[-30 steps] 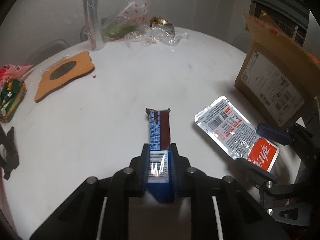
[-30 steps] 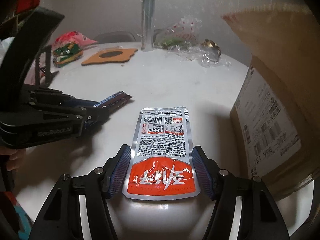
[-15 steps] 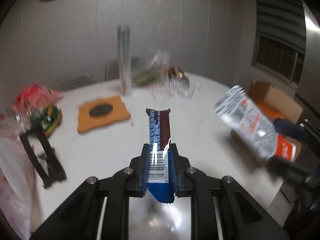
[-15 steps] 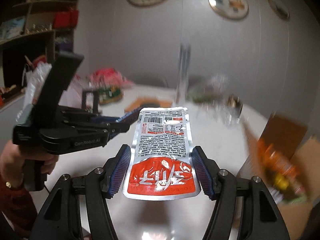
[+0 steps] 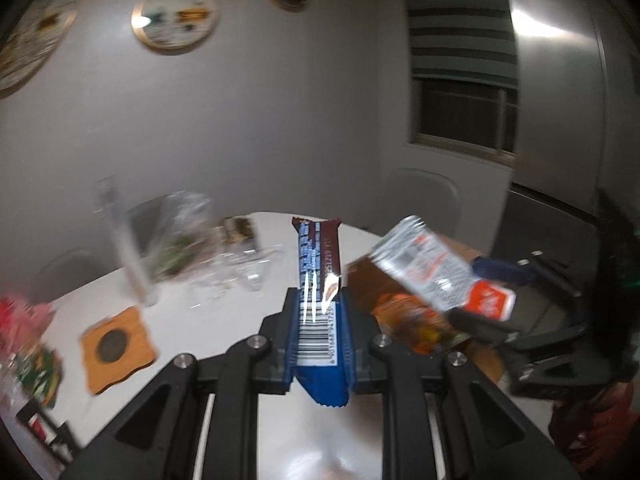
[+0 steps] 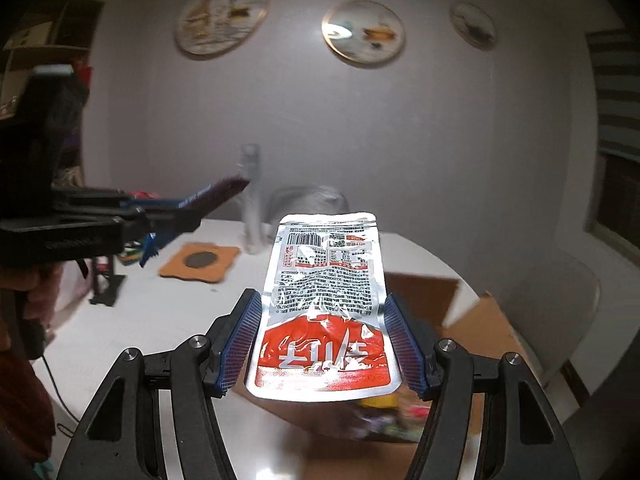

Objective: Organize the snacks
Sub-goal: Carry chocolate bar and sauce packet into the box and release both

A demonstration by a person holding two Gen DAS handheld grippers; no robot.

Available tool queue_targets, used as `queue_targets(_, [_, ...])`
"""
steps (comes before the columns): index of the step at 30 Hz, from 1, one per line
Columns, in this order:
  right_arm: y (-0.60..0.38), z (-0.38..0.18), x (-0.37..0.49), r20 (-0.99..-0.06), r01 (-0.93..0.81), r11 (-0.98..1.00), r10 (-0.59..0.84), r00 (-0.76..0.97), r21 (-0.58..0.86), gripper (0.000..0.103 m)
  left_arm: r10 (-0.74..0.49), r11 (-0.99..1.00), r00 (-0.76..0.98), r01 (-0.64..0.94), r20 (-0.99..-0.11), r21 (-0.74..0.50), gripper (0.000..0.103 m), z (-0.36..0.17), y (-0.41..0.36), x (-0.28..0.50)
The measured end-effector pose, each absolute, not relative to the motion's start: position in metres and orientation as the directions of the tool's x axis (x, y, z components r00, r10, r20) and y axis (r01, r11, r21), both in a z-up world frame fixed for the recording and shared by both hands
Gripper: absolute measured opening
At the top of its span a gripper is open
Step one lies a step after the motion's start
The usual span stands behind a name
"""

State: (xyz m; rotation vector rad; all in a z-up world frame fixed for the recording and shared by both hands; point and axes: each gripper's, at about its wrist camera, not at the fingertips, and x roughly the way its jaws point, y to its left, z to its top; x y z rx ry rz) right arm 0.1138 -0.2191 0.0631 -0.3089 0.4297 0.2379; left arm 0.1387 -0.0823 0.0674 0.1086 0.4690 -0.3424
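My left tool (image 5: 319,320) is clenched on a blue-and-brown snack bar (image 5: 320,280), held above the tabletop (image 5: 192,320) and tilted slightly down. The bar's long axis runs straight ahead from the pads, barcode end at the grip. My right tool (image 6: 320,336) grasps a silver-and-red pouch (image 6: 326,300) by its side edges, the red end nearest me, long axis pointing forward. Below and ahead of the right tool, an open cardboard box (image 6: 424,292) holds blurred colourful packets.
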Motion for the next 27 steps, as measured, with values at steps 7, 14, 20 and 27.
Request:
queue_targets(7, [-0.278,0.052,0.136,-0.508,-0.247,0.949,0.118,0.853,-0.195,0.061,-0.382,0.886,0.758,0.464,-0.528,0.025,0.016,0.057,-0.161,0.175])
queue_targets(14, [-0.306,0.031,0.164,-0.58,-0.25,0.953,0.109,0.807,-0.169,0.061,-0.386,0.862,0.684,0.507,-0.62,0.022,0.016,0.031,-0.205,0.211])
queue_targets(20, [-0.309,0.021,0.18,-0.618,-0.275,0.937,0.088,0.781,-0.214,0.061,-0.351,0.862,0.639,0.506,-0.684,0.03,0.016,0.008,-0.219,0.235])
queue_targets(27, [-0.311,0.019,0.189,-0.651,-0.314,0.917,0.082,0.754,-0.248,0.061,-0.308,0.863,0.614,0.502,-0.727,0.059,0.019,-0.001,-0.232,0.248])
